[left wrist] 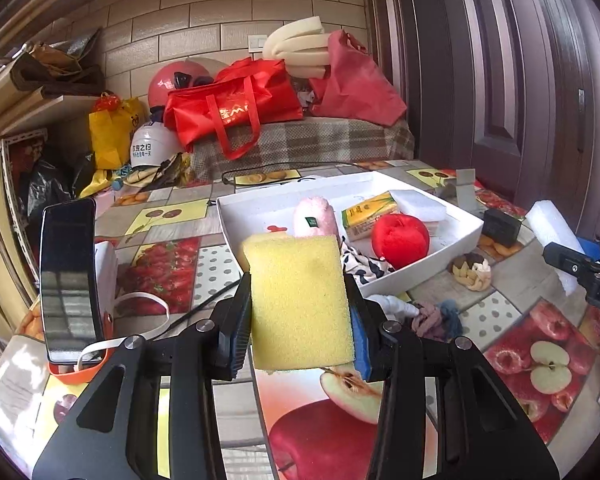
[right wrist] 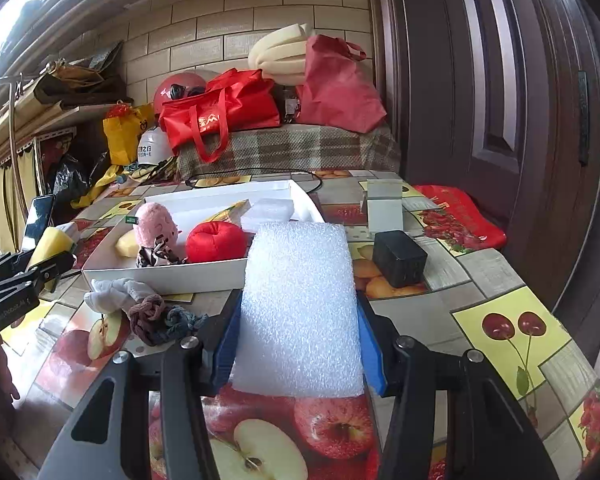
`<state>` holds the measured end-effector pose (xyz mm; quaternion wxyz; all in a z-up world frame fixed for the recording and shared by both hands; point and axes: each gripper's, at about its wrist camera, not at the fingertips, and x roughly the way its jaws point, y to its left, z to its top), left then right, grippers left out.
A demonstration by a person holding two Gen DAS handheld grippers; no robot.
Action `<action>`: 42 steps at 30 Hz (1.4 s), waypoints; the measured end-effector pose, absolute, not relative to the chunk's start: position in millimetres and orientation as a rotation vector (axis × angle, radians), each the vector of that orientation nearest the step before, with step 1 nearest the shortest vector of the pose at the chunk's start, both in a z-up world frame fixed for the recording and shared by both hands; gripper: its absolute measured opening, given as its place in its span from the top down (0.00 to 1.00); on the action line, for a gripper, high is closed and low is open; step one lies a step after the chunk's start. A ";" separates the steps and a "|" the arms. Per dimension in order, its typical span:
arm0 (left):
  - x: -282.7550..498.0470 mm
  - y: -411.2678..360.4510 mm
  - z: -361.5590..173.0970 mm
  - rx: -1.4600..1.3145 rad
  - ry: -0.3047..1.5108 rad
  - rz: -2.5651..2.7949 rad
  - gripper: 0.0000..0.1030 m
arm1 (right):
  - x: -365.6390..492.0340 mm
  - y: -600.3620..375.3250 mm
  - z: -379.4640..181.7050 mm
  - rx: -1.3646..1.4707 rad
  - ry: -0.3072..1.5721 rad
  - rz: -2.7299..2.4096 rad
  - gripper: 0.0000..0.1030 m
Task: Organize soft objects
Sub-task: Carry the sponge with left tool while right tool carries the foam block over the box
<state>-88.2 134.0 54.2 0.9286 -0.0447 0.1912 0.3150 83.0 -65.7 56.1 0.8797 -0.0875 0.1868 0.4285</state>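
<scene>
Two soft pieces I'm holding above the table (right wrist: 500,280): the left gripper (left wrist: 300,308) is clamping one yellow sponge (left wrist: 300,300), the right gripper (right wrist: 298,320) one white foam block (right wrist: 300,304). One white tray (right wrist: 204,272) is carrying perhaps six items.

My right gripper (right wrist: 298,344) was clamped on a white foam block (right wrist: 300,308), its blue pads pressing both sides, held above the fruit-print tablecloth (right wrist: 496,320). Beyond it sat the white tray (right wrist: 168,274) holding a pink plush (right wrist: 156,224) and a red plush apple (right wrist: 216,242). At the left edge my left gripper (right wrist: 40,268) gripped a yellow sponge (right wrist: 52,244).
</scene>
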 end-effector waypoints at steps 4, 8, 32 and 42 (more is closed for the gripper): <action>-86.7 138.1 55.2 -0.104 0.384 0.653 0.60 | 84.7 -53.4 55.5 -0.199 0.383 0.900 0.49; -82.8 141.0 55.8 -0.115 0.384 0.655 0.60 | 86.7 -38.5 55.2 -0.216 0.382 0.908 0.49; -52.7 174.5 58.4 -0.171 0.386 0.673 0.60 | 101.0 32.5 55.5 -0.201 0.411 0.940 0.48; -33.8 184.8 55.3 -0.188 0.442 0.599 0.60 | 109.3 60.0 49.9 -0.201 0.502 0.994 0.48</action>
